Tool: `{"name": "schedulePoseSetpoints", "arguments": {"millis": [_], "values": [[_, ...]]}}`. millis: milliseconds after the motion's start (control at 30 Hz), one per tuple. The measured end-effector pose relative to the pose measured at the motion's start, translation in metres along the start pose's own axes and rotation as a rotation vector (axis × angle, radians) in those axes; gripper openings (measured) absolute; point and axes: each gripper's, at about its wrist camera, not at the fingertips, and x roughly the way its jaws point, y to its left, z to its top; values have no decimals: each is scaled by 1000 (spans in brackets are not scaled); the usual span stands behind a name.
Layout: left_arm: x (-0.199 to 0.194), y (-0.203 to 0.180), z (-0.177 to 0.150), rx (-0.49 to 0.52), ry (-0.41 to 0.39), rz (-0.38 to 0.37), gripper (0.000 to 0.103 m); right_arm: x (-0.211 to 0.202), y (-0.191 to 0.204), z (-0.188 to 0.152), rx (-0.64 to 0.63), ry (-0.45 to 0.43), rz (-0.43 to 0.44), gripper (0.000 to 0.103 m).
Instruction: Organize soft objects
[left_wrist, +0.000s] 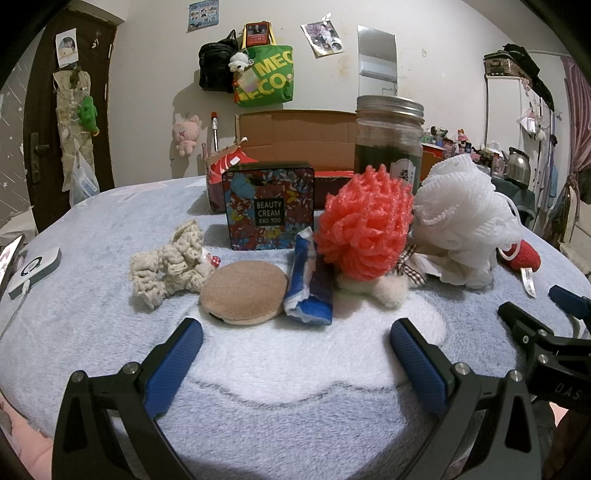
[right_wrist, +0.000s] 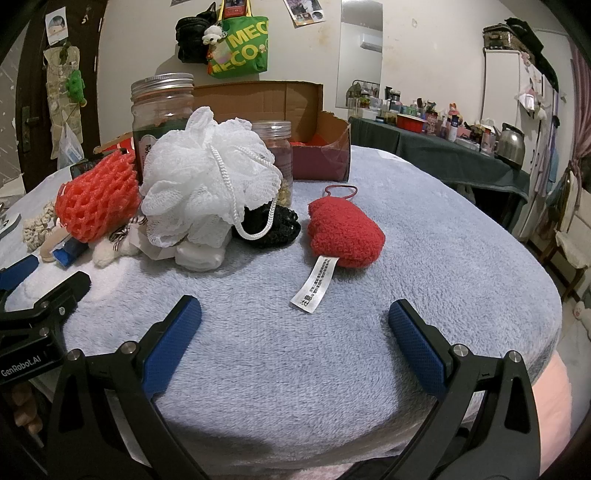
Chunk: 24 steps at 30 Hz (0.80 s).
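Note:
Soft objects lie on a blue fleece-covered table (left_wrist: 110, 229). In the left wrist view: a cream crochet scrunchie (left_wrist: 166, 264), a tan round puff (left_wrist: 243, 291), a blue-white tissue pack (left_wrist: 308, 284), a coral foam net (left_wrist: 365, 229) over a small plush, a white bath pouf (left_wrist: 461, 218). In the right wrist view: the pouf (right_wrist: 210, 181), the foam net (right_wrist: 98, 195), a black mesh item (right_wrist: 273, 225), a red plush heart (right_wrist: 343, 229) with a white tag. My left gripper (left_wrist: 295, 336) is open and empty, short of the puff. My right gripper (right_wrist: 293, 317) is open and empty, short of the heart.
An open cardboard box (left_wrist: 295, 136) stands at the table's back. A patterned tin (left_wrist: 269, 205) and a metal-lidded jar (left_wrist: 388, 140) stand before it; a smaller jar (right_wrist: 275, 147) shows behind the pouf. A white device (left_wrist: 35, 271) lies at the left edge.

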Motion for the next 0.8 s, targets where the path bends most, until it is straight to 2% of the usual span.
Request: {"name": "schedulePoseSetpoints", "arguments": {"millis": [233, 433, 600, 800], "values": [[-4, 4, 9, 19, -4, -17, 103, 0, 0, 6, -7, 12, 2, 103], [-19, 6, 24, 39, -42, -65, 103, -13, -2, 16, 2, -31, 25, 103], [-22, 5, 42, 58, -43, -121, 103, -28, -9, 34, 4, -88, 63, 103], [-13, 5, 65, 74, -26, -179, 103, -30, -14, 66, -3, -111, 137, 103]]}}
